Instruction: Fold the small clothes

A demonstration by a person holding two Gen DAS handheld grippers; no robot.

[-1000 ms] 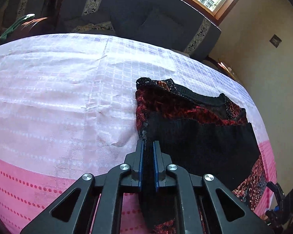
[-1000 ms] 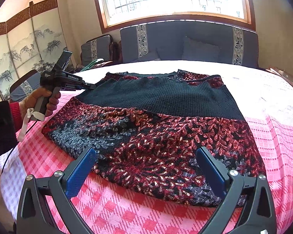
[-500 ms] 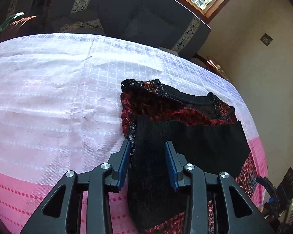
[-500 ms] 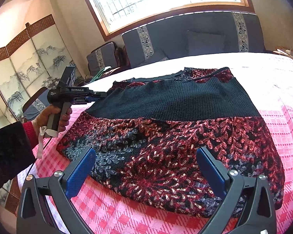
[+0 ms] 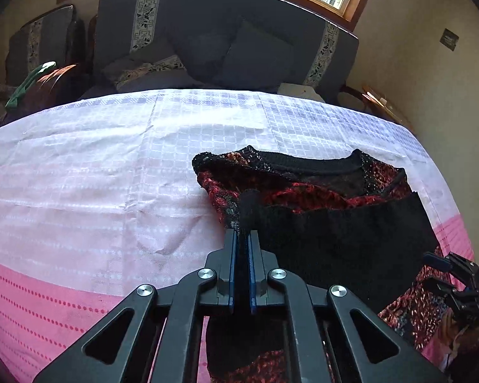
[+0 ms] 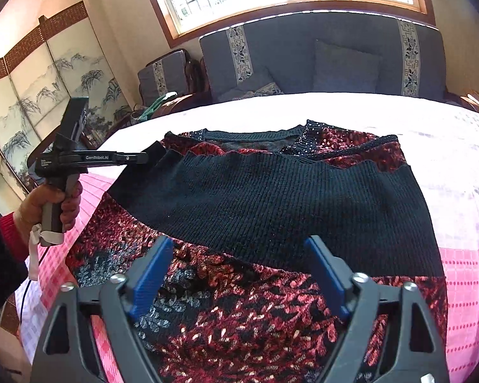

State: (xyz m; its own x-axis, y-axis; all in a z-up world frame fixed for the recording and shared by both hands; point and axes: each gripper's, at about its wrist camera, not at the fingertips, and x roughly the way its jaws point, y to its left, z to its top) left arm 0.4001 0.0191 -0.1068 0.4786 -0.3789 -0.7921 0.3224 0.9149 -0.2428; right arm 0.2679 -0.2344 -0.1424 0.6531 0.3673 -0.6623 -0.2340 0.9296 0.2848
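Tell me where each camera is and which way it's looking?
Left wrist: sits on the left gripper, looking along its fingers, shut on the sweater; only the fingers show.
Right wrist: sits on the right gripper, jaws closing above the sweater; the person's left hand shows.
Both see the sweater, the tablecloth and the sofa.

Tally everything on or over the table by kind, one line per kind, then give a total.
Garments: 1, a red and black sweater
Tablecloths: 1, a pink and white checked tablecloth
Grippers: 2, the left gripper shut on the sweater's black edge, the right gripper with jaws closing, not yet pinching the sweater
Total: 4
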